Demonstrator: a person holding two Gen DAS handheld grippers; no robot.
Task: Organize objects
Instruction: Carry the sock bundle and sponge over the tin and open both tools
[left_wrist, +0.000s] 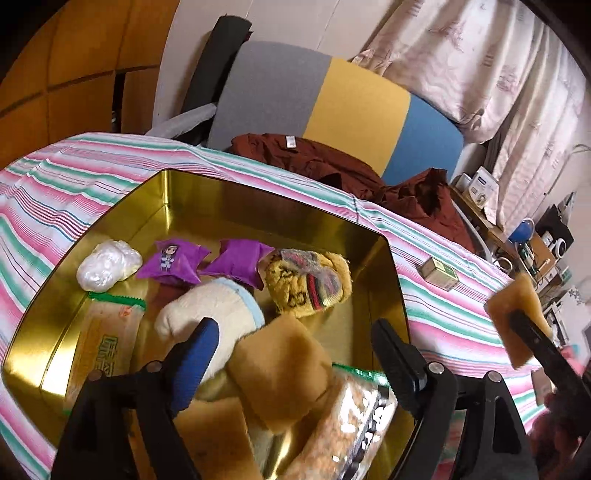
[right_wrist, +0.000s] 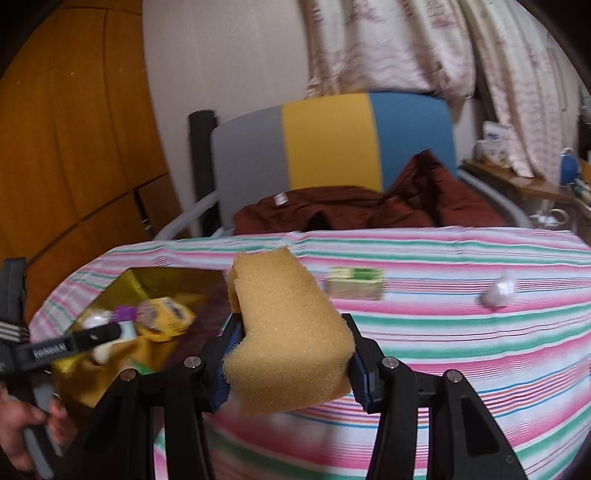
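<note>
My left gripper (left_wrist: 295, 332) hangs open over a gold tin (left_wrist: 192, 192) on the striped bedspread, with nothing pressed between its pads. Under it in the tin lie tan sponge pieces (left_wrist: 280, 365), a cream plush toy (left_wrist: 218, 306), a yellow knit item (left_wrist: 310, 284), two purple packets (left_wrist: 171, 262), a pearly white ball (left_wrist: 109, 266) and snack packets (left_wrist: 107, 343). My right gripper (right_wrist: 291, 332) is shut on a tan sponge (right_wrist: 288, 332), held in the air to the right of the tin (right_wrist: 122, 284). The same sponge (left_wrist: 517, 310) shows at the right edge of the left wrist view.
A small green box (right_wrist: 354, 282) and a white ball (right_wrist: 498, 291) lie on the striped bedspread (right_wrist: 443, 332) to the right of the tin. A dark red garment (right_wrist: 351, 210) lies beyond it against a grey, yellow and blue cushion (right_wrist: 332, 140). A cluttered desk (left_wrist: 532, 251) stands at the right.
</note>
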